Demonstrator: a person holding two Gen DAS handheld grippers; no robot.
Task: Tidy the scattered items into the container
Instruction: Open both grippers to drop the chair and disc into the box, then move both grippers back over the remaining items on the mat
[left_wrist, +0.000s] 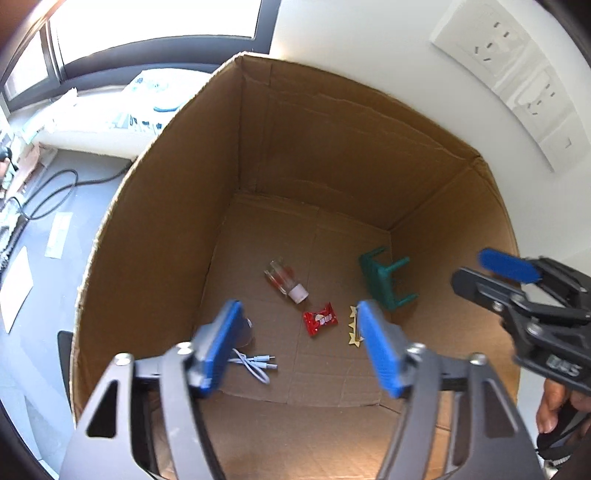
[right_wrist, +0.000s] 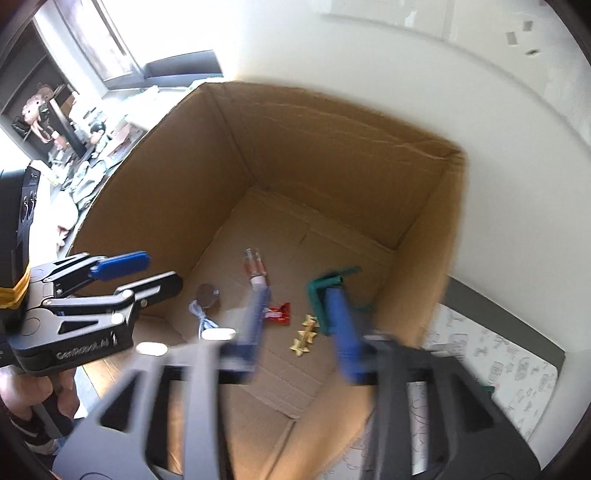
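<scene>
Both hand-held grippers, left (left_wrist: 299, 350) and right (right_wrist: 299, 325), hang open and empty over the cardboard box (left_wrist: 155, 229). Drop step looks done. Next move likely calls for fetching any leftover items outside.

Office-like room: wall sockets (left_wrist: 517, 74), cluttered shelves (right_wrist: 44, 110), window (left_wrist: 147, 22).

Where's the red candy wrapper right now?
The red candy wrapper lies on the cardboard box floor, between the small clear bottle and the gold star strip.
</scene>
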